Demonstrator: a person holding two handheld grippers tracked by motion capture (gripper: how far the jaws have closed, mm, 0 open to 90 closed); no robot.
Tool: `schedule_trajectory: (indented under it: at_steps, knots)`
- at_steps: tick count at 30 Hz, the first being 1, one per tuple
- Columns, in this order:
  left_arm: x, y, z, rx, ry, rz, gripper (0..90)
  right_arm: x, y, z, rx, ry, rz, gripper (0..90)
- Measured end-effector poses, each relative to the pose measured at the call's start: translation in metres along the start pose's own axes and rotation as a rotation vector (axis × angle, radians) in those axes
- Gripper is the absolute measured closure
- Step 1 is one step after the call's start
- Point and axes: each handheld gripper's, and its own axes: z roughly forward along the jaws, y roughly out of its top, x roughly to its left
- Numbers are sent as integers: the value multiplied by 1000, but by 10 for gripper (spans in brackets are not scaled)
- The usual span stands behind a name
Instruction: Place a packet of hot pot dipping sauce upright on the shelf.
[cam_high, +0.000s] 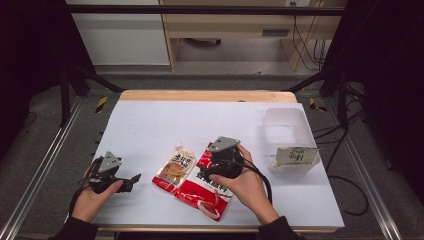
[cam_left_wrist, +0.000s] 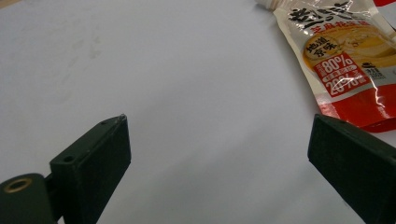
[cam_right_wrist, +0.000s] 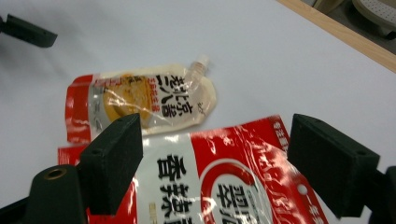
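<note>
— Where do we have the right gripper (cam_high: 216, 159)?

— Over the big red packet (cam_high: 207, 192), near the front edge of the white table (cam_high: 150, 120). In the right gripper view our jaws stand wide apart above the packet's red and white print, with nothing pinched between them; we cannot tell whether the tips touch the film.

— And the smaller pouch?

— The spouted pouch (cam_high: 174, 169) lies flat just left of the red packet, its spout pointing away from us and its red bottom edge meeting the packet's corner. Whether one overlaps the other we cannot tell.

— What about our left gripper (cam_high: 131, 179)?

— Low over the table at the left, held in the left hand (cam_high: 95, 197), jaws wide open and empty. In the left gripper view they frame bare table, and the pouch sits up beyond the right-hand jaw.

— Anything else on the table?

— A clear plastic tub (cam_high: 285, 131) at the right side, with a pale green packet (cam_high: 296, 156) sitting in its near end.
</note>
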Motion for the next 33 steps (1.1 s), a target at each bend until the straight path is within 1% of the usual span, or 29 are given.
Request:
schedule_trajectory:
  at_steps: [1, 4, 6, 8, 11, 12, 14, 16, 19, 21, 23, 26, 28, 32, 33]
  knots:
    - [0, 0, 0, -4, 3, -7, 58, 0, 2, 5, 0, 1, 10, 181]
    - [-1, 0, 0, -3, 1, -11, 58, 0, 9, 17, 3, 0, 30, 186]
    - [-3, 0, 1, 6, -1, -19, 58, 0, 12, 25, 1, -3, 32, 197]
    - [-4, 0, 2, 8, -4, -24, 60, 1, 15, 33, -5, -15, 31, 212]
    - [-8, -1, 1, 16, -2, -18, 62, 2, 17, 44, -11, -12, 40, 247]
    - [-9, -1, 1, 18, -2, -15, 62, 3, 18, 47, -5, -10, 43, 271]
    - [-11, -1, 0, 16, -4, -17, 62, 4, 18, 55, 8, -9, 42, 277]
    - [-14, 0, 1, 17, -4, -10, 62, 6, 17, 63, 28, -14, 40, 301]
    - [-16, 1, 2, 20, -6, 4, 62, 7, 17, 74, 55, 3, 36, 338]
    - [-17, 2, 2, 16, -7, 7, 62, 7, 17, 80, 58, 9, 45, 362]
    - [-17, 4, 1, 12, -8, 13, 63, 7, 16, 84, 67, 23, 43, 391]
    - [-19, 6, 1, 3, -8, 18, 65, 5, 14, 90, 89, 35, 69, 435]
    - [-21, 8, 2, 4, -16, 26, 68, 4, 14, 94, 94, 41, 67, 443]
    - [-24, 9, 2, 6, -18, 42, 70, 3, 13, 96, 108, 46, 90, 447]
    - [-24, 9, 2, 6, -20, 45, 70, 2, 12, 97, 104, 49, 92, 452]
